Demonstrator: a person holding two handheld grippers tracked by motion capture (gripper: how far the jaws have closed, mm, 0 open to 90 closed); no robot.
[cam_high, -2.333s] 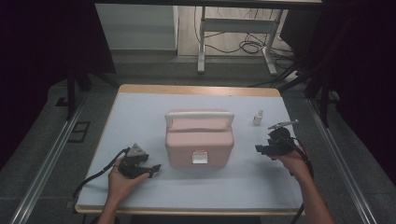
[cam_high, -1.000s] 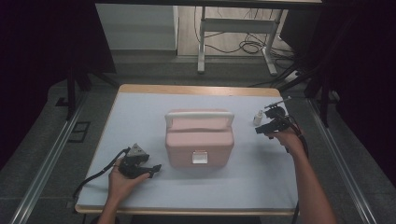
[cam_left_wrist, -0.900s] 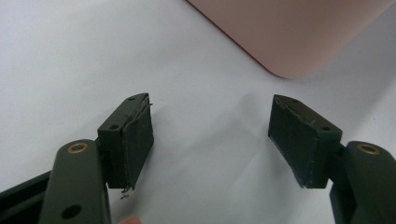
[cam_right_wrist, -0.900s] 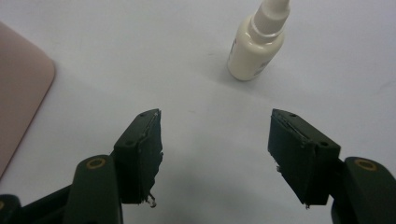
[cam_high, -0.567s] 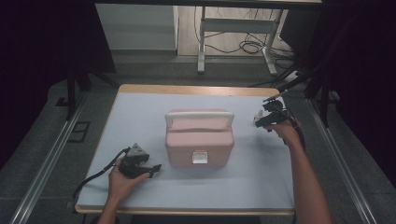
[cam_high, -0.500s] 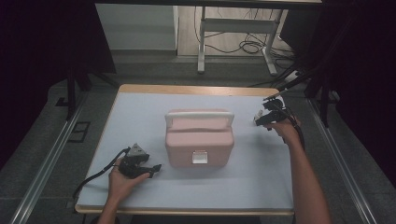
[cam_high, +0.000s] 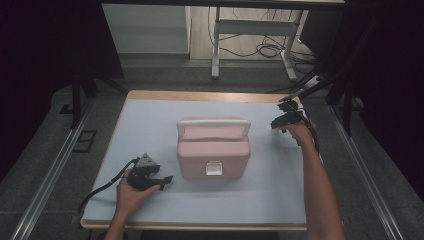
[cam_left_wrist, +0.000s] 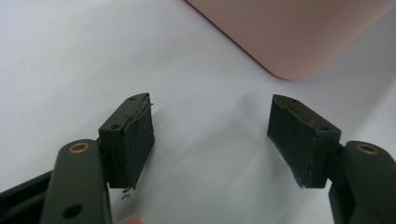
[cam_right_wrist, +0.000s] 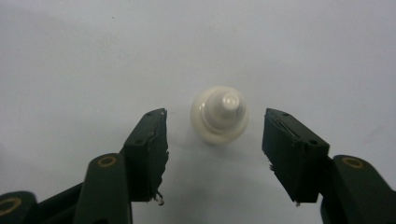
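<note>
The right gripper (cam_right_wrist: 212, 140) has just been closing its jaws around a small white round-capped plastic bottle (cam_right_wrist: 219, 114) standing on the white table (cam_high: 150, 125), pads not yet touching it. The left gripper (cam_left_wrist: 210, 135) rests with jaws apart near the pink plastic handled box (cam_high: 213, 147).

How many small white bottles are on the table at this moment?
1. The small white bottle stands upright at the table's far right, right of the pink case, between the right gripper's open jaws. The case could hide others.
</note>
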